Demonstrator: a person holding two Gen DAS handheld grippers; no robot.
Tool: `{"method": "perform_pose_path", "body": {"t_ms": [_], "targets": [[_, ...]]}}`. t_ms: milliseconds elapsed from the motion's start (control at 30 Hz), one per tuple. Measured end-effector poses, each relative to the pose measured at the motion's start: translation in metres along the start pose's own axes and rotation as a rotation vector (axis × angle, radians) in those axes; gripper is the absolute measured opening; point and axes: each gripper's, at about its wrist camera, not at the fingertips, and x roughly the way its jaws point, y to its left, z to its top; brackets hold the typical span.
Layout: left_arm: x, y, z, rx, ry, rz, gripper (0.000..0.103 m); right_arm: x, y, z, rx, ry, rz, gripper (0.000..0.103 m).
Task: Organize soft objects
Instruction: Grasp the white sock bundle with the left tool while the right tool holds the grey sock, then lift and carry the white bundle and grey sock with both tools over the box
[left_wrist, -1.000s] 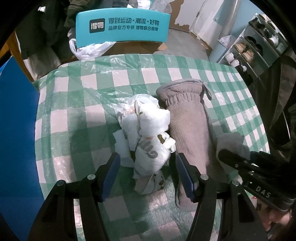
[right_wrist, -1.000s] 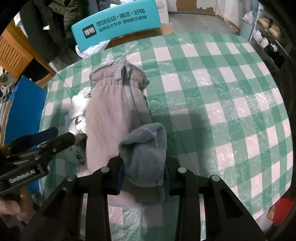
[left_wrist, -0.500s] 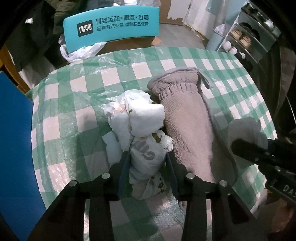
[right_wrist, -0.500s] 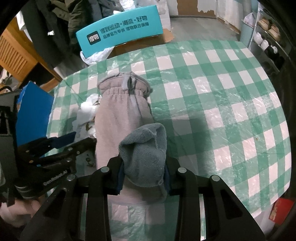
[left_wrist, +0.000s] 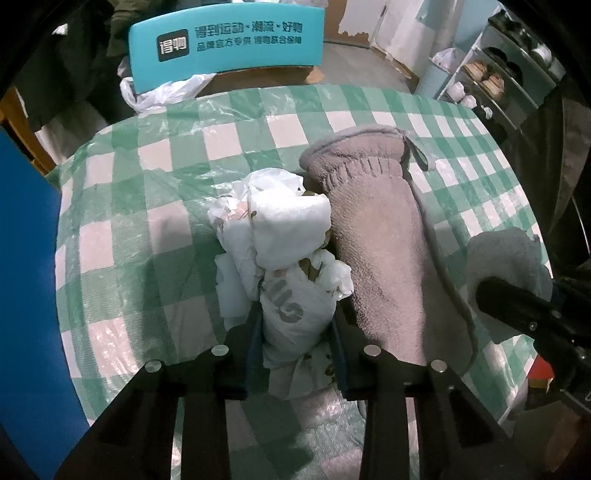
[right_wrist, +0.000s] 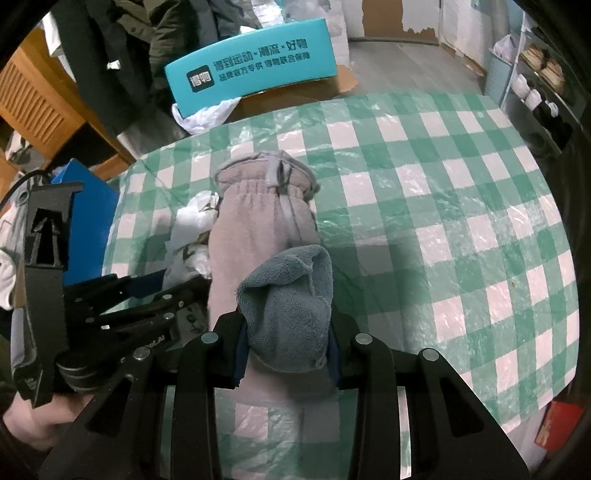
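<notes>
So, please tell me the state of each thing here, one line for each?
Left gripper: jaws closing around the plastic bag.
Plastic bag: crumpled, squeezed, on the table.
Right gripper: shut on the blue cloth.
Blue cloth: bunched, held.
Grey mitten: lying flat.

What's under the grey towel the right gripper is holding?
The grey towel, clamped in the right gripper, hangs over the lower end of the pinkish fleece mitten, which lies on the checked tablecloth. The towel hides the mitten's part beneath, so contact is unclear.
</notes>
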Motion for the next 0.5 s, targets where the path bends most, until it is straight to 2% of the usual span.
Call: {"method": "perform_pose_path", "body": {"t_ms": [500], "targets": [[-0.056, 0.007, 0.001, -0.031, -0.084, -0.085, 0.032, -0.018, 0.015, 0.006, -0.030, -0.043, 0.008, 0.033]]}}
